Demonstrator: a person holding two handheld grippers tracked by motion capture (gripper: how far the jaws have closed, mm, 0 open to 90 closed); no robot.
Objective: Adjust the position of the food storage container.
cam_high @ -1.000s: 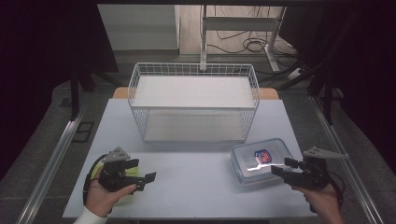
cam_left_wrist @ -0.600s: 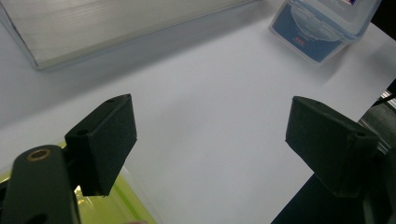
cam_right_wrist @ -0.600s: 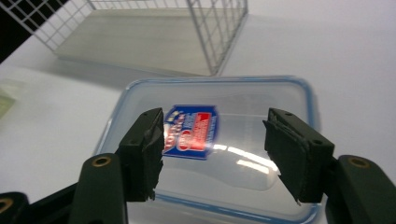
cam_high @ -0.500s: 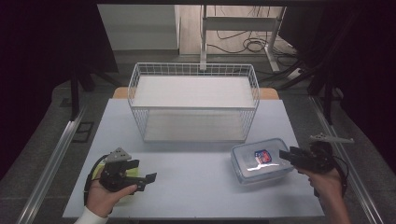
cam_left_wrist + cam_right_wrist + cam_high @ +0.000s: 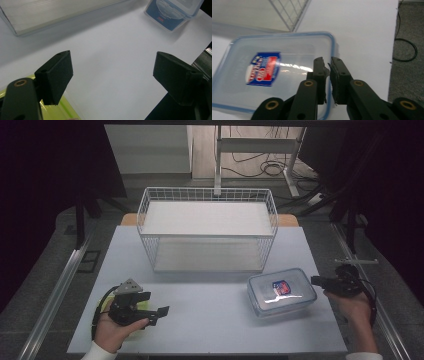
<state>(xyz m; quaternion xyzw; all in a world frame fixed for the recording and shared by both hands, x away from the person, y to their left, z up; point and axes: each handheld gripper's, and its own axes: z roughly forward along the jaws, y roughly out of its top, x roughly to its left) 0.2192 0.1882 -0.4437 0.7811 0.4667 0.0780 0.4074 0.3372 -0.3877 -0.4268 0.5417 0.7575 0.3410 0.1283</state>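
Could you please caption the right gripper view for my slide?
Right gripper, jaws nearly shut, at the blue-rimmed edge of a clear lidded container.

Clear lidded box at the near right of the counter

The plastic container [image 5: 281, 292] is a shallow rectangle with rounded corners, see-through, its lid edged in blue and closed flat on top. A blue and red label [image 5: 262, 68] sits on the lid, with glare streaking beside it. It lies flat on the white counter [image 5: 210, 320], turned slightly askew, just in front of the right end of the wire basket [image 5: 207, 227] and apart from it, near the counter's right edge.
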